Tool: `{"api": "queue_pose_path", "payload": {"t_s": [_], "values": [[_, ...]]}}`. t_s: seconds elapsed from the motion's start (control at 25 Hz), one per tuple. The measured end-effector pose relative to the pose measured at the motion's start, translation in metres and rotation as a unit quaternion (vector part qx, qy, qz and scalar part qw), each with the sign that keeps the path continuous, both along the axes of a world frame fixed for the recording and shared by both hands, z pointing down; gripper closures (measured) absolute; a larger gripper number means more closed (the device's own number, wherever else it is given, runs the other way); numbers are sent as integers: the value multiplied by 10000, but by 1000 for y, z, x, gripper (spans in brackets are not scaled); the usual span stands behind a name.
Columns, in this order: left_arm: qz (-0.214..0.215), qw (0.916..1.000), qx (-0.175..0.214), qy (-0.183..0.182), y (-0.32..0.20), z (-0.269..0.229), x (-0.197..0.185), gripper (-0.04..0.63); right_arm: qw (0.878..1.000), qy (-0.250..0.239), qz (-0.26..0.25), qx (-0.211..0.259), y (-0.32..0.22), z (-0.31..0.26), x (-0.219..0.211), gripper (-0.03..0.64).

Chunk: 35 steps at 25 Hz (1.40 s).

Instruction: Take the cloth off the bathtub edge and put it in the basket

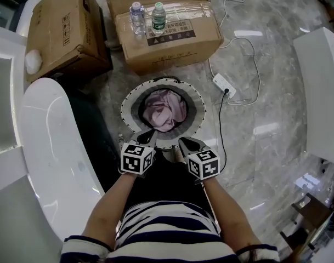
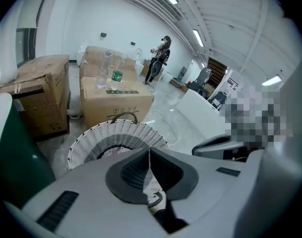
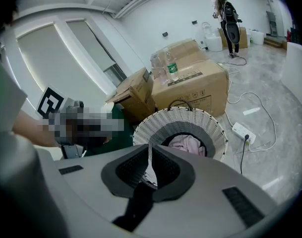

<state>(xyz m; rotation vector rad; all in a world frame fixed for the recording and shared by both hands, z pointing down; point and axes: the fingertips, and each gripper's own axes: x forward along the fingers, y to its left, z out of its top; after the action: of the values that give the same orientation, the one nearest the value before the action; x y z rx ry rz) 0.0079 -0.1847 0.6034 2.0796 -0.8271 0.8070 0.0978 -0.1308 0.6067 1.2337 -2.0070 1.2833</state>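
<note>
**Cloth lies in the basket; both grippers closed and empty**

Head view: the pink cloth (image 1: 165, 109) lies crumpled inside the round white basket (image 1: 128, 100), which stands on the marble floor just beyond the two grippers. The left gripper (image 1: 151, 138) and the right gripper (image 1: 185, 142) hang side by side over the basket's near rim, both pointing down and away. The white bathtub (image 1: 46, 130) runs along the left. Beyond the basket is a cardboard box (image 1: 172, 43) with two bottles (image 1: 158, 16) on top. A power strip (image 1: 224, 84) lies on the floor to the right.

Left gripper view: the jaws are pressed together with nothing between them. The basket's woven rim shows just past their tips.

Right gripper view: the jaws meet, holding nothing. Past them the basket opens, with the pink cloth inside.
</note>
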Motion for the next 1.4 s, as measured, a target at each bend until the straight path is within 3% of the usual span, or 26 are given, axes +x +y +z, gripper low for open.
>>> {"api": "queue_pose_path", "payload": {"t_s": [0.52, 0.8, 1.4], "values": [[114, 9992, -165, -335, 9, 2, -7, 571, 9996, 112, -229, -104, -1, 1, -1, 589], [-33, 9991, -317, -271, 10, 7, -14, 571, 9987, 265, -427, -85, -7, 0, -10, 591], [-146, 9985, -488, -188, 10, 11, -24, 569, 9986, 484, -205, -94, -14, 1, -6, 591]]}}
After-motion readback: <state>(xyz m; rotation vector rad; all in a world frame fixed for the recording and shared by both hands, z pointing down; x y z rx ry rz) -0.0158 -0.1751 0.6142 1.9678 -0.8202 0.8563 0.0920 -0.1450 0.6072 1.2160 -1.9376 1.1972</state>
